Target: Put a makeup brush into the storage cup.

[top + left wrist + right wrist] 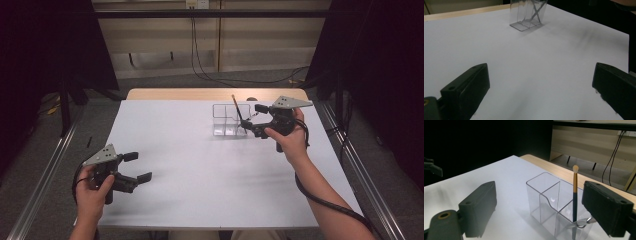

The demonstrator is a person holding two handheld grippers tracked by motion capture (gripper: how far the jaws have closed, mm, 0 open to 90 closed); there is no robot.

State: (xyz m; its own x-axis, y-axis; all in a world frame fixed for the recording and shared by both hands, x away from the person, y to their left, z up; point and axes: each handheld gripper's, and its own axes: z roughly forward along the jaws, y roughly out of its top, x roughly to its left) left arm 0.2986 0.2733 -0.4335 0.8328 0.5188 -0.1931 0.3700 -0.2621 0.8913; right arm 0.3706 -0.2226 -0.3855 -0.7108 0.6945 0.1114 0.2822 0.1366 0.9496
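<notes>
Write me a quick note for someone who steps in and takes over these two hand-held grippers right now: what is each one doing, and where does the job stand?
Left gripper: jaws open, nothing between them, resting over the near left of the white table.
Right gripper: jaws open, beside the clear organizer at the far side of the table, gripping nothing.
Brush: stands in a compartment of the organizer, pale tip up, leaning slightly.
Done: the brush is in the organizer and released.
Left: probably just draw the right gripper back. I see nothing else loose on the table.

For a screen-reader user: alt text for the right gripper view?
A slim brush stands in a clear divided organizer on a white table, framed by the open right gripper, whose jaws stand apart from it.
</notes>
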